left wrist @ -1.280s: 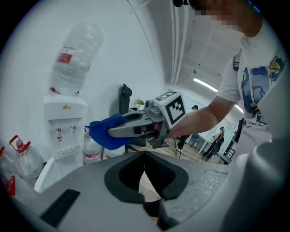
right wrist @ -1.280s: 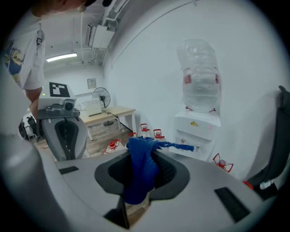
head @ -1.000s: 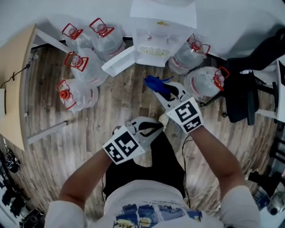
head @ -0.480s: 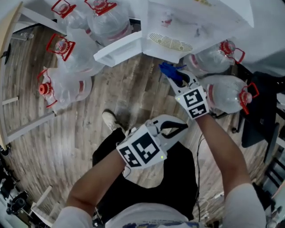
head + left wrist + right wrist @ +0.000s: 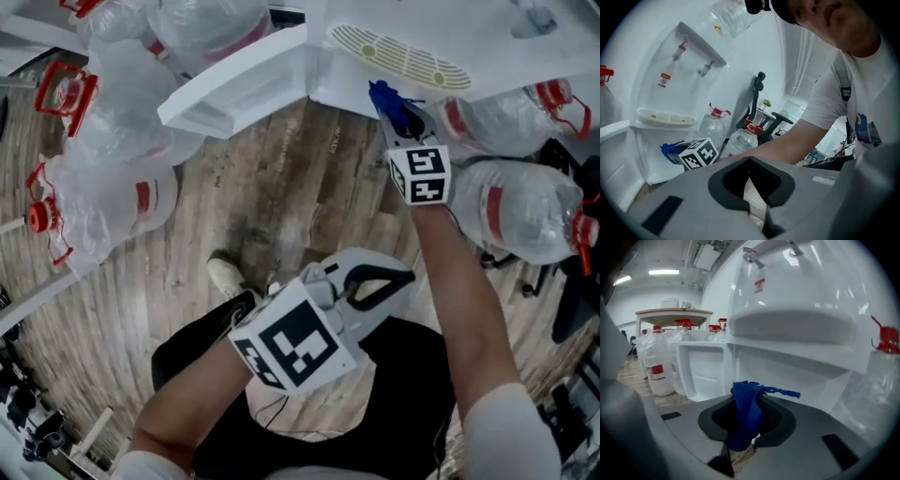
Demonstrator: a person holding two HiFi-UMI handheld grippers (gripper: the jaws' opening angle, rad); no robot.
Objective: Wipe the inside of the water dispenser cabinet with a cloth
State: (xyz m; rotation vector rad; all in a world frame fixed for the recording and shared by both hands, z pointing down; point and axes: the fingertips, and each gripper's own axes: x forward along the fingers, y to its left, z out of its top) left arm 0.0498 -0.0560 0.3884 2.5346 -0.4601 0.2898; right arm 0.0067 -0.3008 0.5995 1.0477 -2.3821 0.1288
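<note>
Head view: I'm holding my left gripper (image 5: 398, 278) back over the floor, fingers closed on nothing — my right gripper (image 5: 403, 122) is pinching the blue cloth (image 5: 383, 96) at the open cabinet (image 5: 787, 376) mouth — wiping apparently isn't begun.

cloth (image 5: 746, 411): deep blue
water dispenser (image 5: 487, 42): plain white
bottles (image 5: 534, 216): clear, red caps and handles, apparently red label bands
marker cube (image 5: 419, 174): black-and-white squares
floor (image 5: 281, 187): grey-brown wood grain

Wooden floor (image 5: 281, 187) carries several water jugs (image 5: 103, 206) and, apparently, the dispenser (image 5: 450, 23).
</note>
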